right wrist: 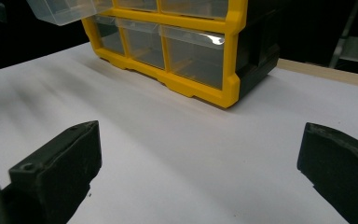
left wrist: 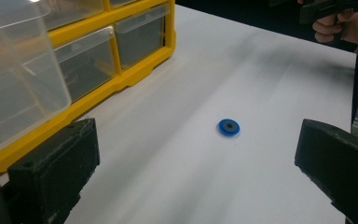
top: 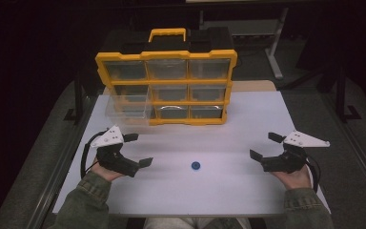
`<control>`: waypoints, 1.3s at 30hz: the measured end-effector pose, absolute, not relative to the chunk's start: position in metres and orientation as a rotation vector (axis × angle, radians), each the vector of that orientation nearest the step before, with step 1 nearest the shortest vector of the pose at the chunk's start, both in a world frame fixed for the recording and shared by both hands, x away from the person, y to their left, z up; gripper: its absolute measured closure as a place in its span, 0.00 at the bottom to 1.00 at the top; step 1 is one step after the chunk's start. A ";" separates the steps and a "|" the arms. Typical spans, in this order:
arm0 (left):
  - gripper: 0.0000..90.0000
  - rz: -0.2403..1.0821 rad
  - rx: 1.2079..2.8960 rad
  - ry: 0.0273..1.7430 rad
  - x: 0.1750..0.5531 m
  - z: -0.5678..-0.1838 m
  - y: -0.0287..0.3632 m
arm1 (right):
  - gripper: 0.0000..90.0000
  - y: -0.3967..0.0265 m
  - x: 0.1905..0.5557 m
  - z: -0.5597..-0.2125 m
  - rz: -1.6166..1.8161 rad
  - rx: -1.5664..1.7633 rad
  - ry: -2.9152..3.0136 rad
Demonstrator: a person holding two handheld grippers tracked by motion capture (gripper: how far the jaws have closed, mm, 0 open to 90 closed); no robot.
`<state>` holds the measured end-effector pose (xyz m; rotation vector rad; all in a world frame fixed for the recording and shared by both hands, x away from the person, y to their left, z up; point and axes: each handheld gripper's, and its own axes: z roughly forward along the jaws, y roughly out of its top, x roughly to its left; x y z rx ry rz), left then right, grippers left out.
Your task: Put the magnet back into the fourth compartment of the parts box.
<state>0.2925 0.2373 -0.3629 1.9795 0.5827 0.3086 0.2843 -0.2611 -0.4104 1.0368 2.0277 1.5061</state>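
Overhead, a yellow-framed drawer organizer (top: 167, 86) with a carry handle stands at the far side of the white table (top: 228, 191), its clear drawers facing the person. The bottom-left clear drawer (top: 128, 109) is pulled out toward the table. A small blue disc (top: 196, 165) lies flat on the bare tabletop, about midway between the two hands and apart from both. The left gripper (top: 140, 150) rests near the left edge, jaws spread wide with nothing between them; the right gripper (top: 266, 147) mirrors it on the right, also wide and empty.

In the left gripper view, the two black jaws stand far apart at the bottom corners, and the blue disc (left wrist: 229, 127), showing a dark centre, sits on the table ahead between them, untouched. The pulled-out drawer (left wrist: 18, 79) looms at upper left, beside the organizer (left wrist: 121, 74).

In the right gripper view, the jaws are likewise wide apart over bare table, with the organizer (right wrist: 186, 51) ahead and the open drawer (right wrist: 63, 10) at top left.
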 end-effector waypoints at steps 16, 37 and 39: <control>0.00 0.254 2.046 0.527 0.302 -0.367 0.199 | 0.00 -0.261 0.285 -0.411 1.503 1.038 2.040; 0.00 0.182 2.159 0.448 0.316 -0.384 0.166 | 0.00 -0.258 0.285 -0.412 1.496 1.024 2.046; 0.00 0.180 2.167 0.448 0.318 -0.387 0.164 | 0.00 -0.258 0.285 -0.412 1.496 1.025 2.048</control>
